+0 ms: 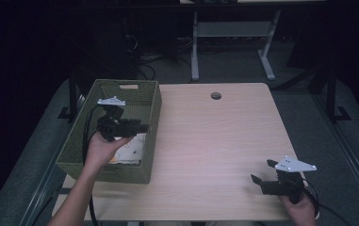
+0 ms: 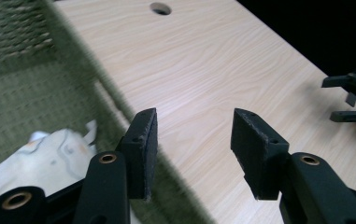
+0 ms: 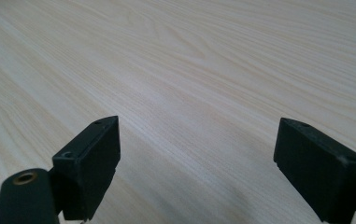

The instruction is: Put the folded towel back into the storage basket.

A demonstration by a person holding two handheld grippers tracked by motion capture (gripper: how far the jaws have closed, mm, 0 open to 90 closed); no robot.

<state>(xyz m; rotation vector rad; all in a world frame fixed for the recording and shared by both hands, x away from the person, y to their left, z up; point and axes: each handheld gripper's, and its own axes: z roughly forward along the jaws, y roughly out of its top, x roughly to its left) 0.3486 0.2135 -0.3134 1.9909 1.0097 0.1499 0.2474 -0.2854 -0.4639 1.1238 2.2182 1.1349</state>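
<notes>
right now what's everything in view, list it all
table: one, light wood, centre, with a round hole near its far edge
basket: one, green woven, on the table's left edge
cloth: one, white with faint markings, inside the basket at its near end
desk frame: one, white, on the floor beyond the table
cables: several, dark, on the floor behind the basket
left tool: one, black, open, held over the basket
right tool: one, black, open, low over the table's near right corner
hands: two, left, right
</notes>
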